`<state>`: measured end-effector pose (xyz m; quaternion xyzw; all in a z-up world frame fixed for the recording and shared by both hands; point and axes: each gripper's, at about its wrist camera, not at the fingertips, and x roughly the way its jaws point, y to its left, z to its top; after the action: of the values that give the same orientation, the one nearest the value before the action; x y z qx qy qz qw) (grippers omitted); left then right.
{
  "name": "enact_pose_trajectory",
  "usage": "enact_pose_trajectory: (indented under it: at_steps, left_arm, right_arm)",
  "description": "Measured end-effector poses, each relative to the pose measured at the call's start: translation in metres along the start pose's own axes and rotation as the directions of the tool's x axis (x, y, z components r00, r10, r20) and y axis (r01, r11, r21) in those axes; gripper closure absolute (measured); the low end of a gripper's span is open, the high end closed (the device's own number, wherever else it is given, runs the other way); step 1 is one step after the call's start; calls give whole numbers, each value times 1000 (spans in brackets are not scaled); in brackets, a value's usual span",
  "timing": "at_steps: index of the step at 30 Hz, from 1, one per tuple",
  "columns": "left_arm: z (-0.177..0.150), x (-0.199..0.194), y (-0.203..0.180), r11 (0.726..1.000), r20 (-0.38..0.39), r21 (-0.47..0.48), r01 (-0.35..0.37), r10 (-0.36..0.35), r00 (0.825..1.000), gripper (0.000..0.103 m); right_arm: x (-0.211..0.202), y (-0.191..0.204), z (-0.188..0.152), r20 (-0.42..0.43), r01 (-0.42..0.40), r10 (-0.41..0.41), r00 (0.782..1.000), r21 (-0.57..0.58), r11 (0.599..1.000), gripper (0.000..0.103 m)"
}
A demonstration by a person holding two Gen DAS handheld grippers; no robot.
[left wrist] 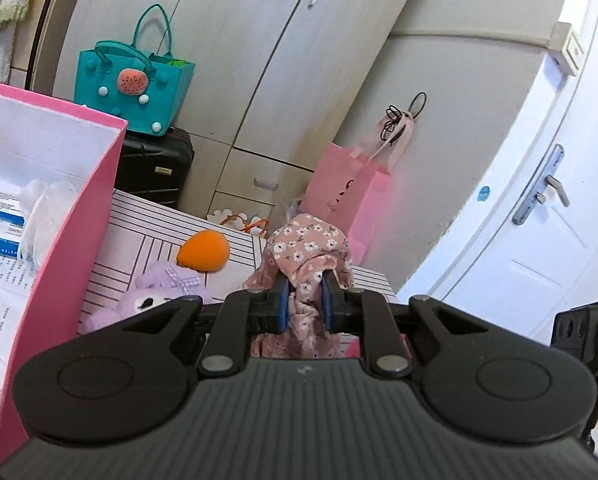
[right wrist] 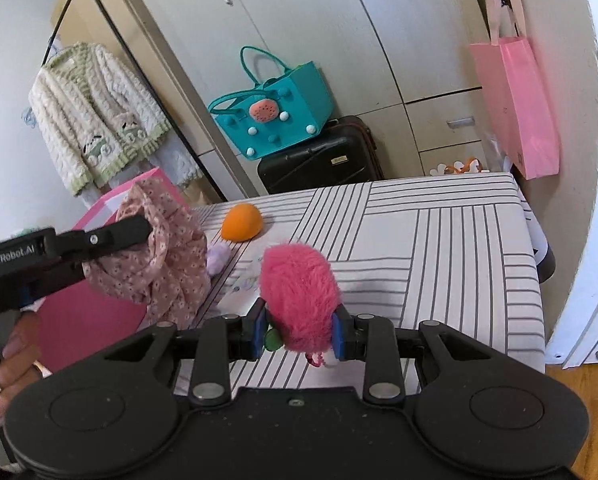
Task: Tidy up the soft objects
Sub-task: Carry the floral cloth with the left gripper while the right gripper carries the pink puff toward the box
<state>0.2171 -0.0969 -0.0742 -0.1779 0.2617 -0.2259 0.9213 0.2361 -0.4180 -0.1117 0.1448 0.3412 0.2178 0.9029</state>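
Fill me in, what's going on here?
A person is sorting soft items with a handheld tool in each hand. The left tool is shut on a bunched pink floral fabric piece, held up beside the open pink cardboard box. The right tool is clamped on a fluffy hot-pink plush toy above the striped white tabletop. An orange egg-shaped soft toy and a lilac plush toy with a gingham bow lie on the table.
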Motion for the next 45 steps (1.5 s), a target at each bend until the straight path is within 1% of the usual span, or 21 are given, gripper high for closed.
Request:
enact_pose_trajectory:
  at_steps: [3, 6, 9, 13, 16, 18, 20, 22, 25, 29, 31, 33, 34, 38, 40, 43, 45]
  left_arm:
    - [-1, -6, 1, 999, -18, -7, 32, -32, 999, 88]
    - [-4, -15, 2, 997, -36, -19, 69, -70, 997, 87]
    - [-10, -23, 0, 996, -62, -16, 92, -93, 994, 88]
    - [-18, -35, -1, 993, -125, -19, 113, -115, 986, 88]
    - [-24, -44, -2, 993, -178, 5, 116, -113, 977, 88]
    - [-26, -50, -2, 991, -216, 8, 132, -128, 968, 88]
    - [-28, -55, -1, 989, -263, 7, 149, -142, 954, 88]
    - [-30, -59, -1, 988, -315, 15, 151, -139, 939, 87]
    - [-32, -65, 1, 987, -374, 22, 160, -140, 917, 88]
    - [-33, -77, 2, 984, -426, 28, 174, -146, 893, 88]
    - [-33, -84, 2, 983, -442, 38, 178, -143, 886, 88]
    - [-33, -94, 3, 983, -449, 58, 175, -130, 884, 88]
    - [-33, -100, 3, 983, -447, 67, 170, -123, 886, 88]
    - [-32, -123, 11, 986, -441, 59, 154, -112, 891, 88]
    - [-31, -134, 15, 988, -440, 61, 145, -104, 892, 88]
    - [-30, -146, 19, 988, -451, 71, 140, -93, 888, 88]
    - [-28, -153, 20, 987, -462, 75, 143, -93, 882, 88]
  right_arm:
    - [-3, 9, -5, -3, 28, -28, 1000, -34, 999, 67]
    - [-9, 17, -8, -7, 22, -23, 1000, -54, 998, 67]
    - [-16, 25, -12, -7, 26, -26, 1000, -78, 997, 67]
    - [-25, 36, -20, -18, 25, -27, 999, -110, 994, 67]
    - [-28, 43, -29, -45, 26, -31, 998, -114, 993, 67]
    - [-30, 46, -35, -71, 16, -24, 997, -111, 994, 67]
    - [-33, 50, -41, -109, -7, -5, 994, -111, 994, 67]
    - [-36, 55, -47, -158, -48, 30, 987, -114, 992, 67]
    - [-42, 65, -55, -213, -78, 51, 976, -120, 990, 67]
    - [-49, 83, -60, -265, -121, 80, 961, -139, 983, 67]
    - [-52, 91, -61, -282, -146, 102, 954, -143, 979, 67]
    - [-57, 101, -61, -296, -181, 132, 946, -145, 973, 67]
    - [-60, 105, -61, -299, -195, 144, 943, -147, 970, 67]
    - [-68, 126, -64, -315, -239, 179, 932, -162, 957, 67]
    - [-69, 133, -64, -334, -262, 198, 922, -158, 952, 66]
    - [-69, 142, -63, -358, -294, 227, 906, -143, 945, 66]
    - [-70, 149, -62, -363, -305, 236, 901, -143, 942, 66]
